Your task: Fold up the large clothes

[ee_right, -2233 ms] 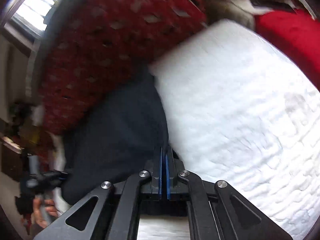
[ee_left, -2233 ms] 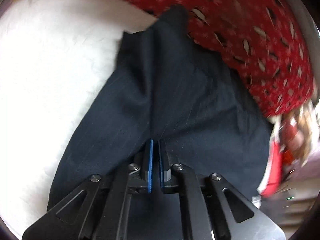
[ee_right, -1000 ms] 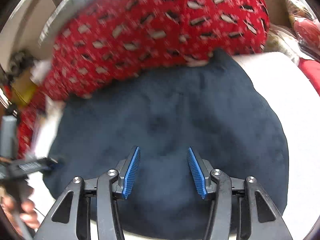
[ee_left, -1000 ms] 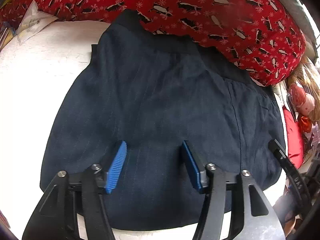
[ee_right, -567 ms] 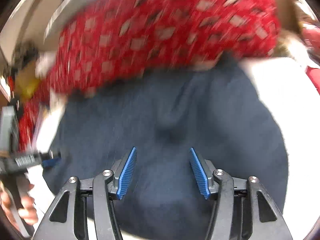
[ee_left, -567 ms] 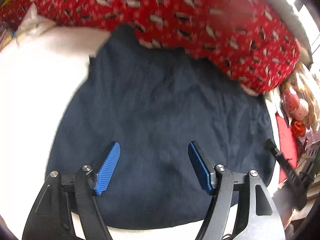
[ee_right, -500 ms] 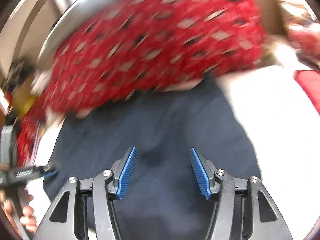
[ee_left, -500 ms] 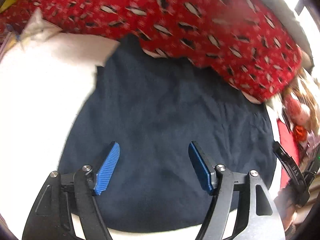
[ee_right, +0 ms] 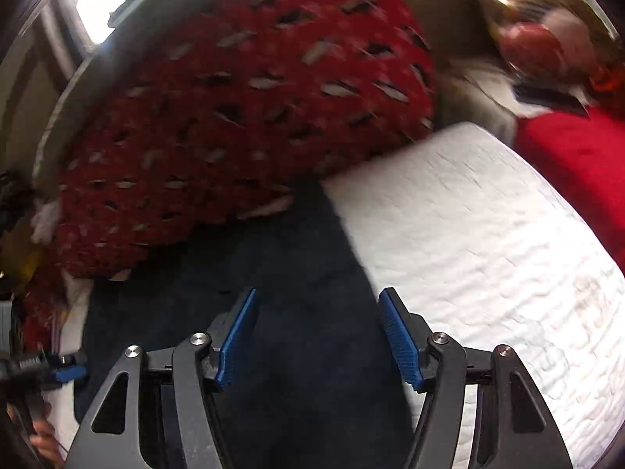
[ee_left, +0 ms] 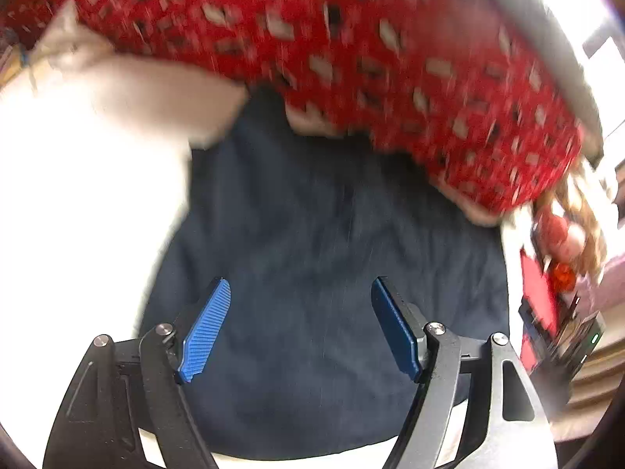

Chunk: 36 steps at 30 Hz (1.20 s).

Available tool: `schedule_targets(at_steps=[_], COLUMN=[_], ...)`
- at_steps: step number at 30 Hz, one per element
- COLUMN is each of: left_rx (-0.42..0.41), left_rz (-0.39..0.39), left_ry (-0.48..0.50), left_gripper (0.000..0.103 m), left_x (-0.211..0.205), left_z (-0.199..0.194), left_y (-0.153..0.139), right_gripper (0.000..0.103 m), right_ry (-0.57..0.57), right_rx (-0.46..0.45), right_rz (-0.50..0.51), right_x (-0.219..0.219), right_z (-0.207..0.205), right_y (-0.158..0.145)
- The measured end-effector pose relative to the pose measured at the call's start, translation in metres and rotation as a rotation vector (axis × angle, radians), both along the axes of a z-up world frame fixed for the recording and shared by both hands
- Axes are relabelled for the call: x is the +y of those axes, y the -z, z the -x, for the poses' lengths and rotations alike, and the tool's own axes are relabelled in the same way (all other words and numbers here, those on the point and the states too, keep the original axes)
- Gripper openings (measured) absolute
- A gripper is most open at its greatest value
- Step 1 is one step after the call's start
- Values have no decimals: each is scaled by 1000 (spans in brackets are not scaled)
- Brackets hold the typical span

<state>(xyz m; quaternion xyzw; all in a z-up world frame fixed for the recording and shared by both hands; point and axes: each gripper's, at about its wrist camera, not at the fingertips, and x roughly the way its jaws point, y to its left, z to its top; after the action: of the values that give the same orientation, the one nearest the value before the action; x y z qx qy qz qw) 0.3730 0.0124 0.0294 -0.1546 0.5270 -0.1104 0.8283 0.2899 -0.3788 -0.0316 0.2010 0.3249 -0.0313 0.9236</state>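
The left gripper (ee_left: pixel 299 326) is hanging with its blue pads (ee_left: pixel 205 330) spread wide and nothing between them, looking down on the dark garment (ee_left: pixel 324 242), which is lying flat directly under and ahead of it on the white bed (ee_left: pixel 78 203). The right gripper (ee_right: pixel 318 338) is likewise gaping and gripping nothing; the garment (ee_right: pixel 304 312) is sitting below and to the left of its fingers, and its right edge is running just under the right-hand pad (ee_right: pixel 398 342), with bare bed (ee_right: pixel 488 254) stretching off to that gripper's right. Ahead of both tools the red blanket (ee_left: pixel 371 51) is heaped across the garment's far end, and in the right view the blanket (ee_right: pixel 242 117) is overlapping the cloth's top edge. The garment is spread smooth with its near hem just in front of the left gripper's base, probably so that its outline is plain before a fold is chosen. Both tools are probably held unclenched and off the cloth because this is a pause between grasps. Each is sitting over its own side of the garment, the likely reason being that a wide piece needs two pinch points to lift evenly. Both views are blurred, so seams and the garment's kind are hard to tell. The next grasp probably calls for pinching an edge, and the blanket's overlap could snag the far end.
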Motion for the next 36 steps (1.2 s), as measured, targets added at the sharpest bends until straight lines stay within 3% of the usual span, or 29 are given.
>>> schedule_targets(at_steps=[4, 8, 11, 15, 19, 22, 25, 28, 30, 31, 32, 34, 36], left_rx=[10, 128, 146, 188, 264, 329, 289, 255, 216, 220, 220, 213, 187], left_rz=[60, 236, 276, 317, 332, 306, 252, 213, 143, 138, 139, 193, 245], left_ry=[-83, -125, -160, -170, -89, 1, 72, 126, 154, 158, 147, 110, 89], left_gripper=[75, 75, 75, 75, 75, 76, 87, 86, 61, 42, 29, 16, 13], left_x=[39, 78, 94, 96, 80, 61, 42, 23, 9, 5, 7, 13, 16], left_z=[-16, -30, -29, -32, -34, -31, -27, -23, -17, -17, -17, -15, -9], left_y=[-6, 20, 31, 49, 69, 83, 77, 72, 66, 66, 64, 54, 38], right_gripper=[65, 64, 64, 65, 65, 66, 66, 67, 67, 67, 67, 67, 67], right_ry=[-113, -146, -131, -216, -310, -329, -340, -335, -337, -336, -337, -337, -341], right_rx=[-12, 136, 104, -2, 10, 192, 111, 111, 103, 99, 97, 98, 102], right_rz=[60, 172, 209, 98, 135, 215, 319, 287, 295, 295, 293, 289, 290], right_x=[33, 49, 57, 78, 114, 130, 140, 138, 138, 138, 138, 137, 136], right_z=[-6, -21, -15, -11, -22, -42, -33, -35, -37, -36, -38, -36, -35], right_y=[-2, 31, 19, -9, -5, 41, 43, 41, 45, 46, 47, 49, 49])
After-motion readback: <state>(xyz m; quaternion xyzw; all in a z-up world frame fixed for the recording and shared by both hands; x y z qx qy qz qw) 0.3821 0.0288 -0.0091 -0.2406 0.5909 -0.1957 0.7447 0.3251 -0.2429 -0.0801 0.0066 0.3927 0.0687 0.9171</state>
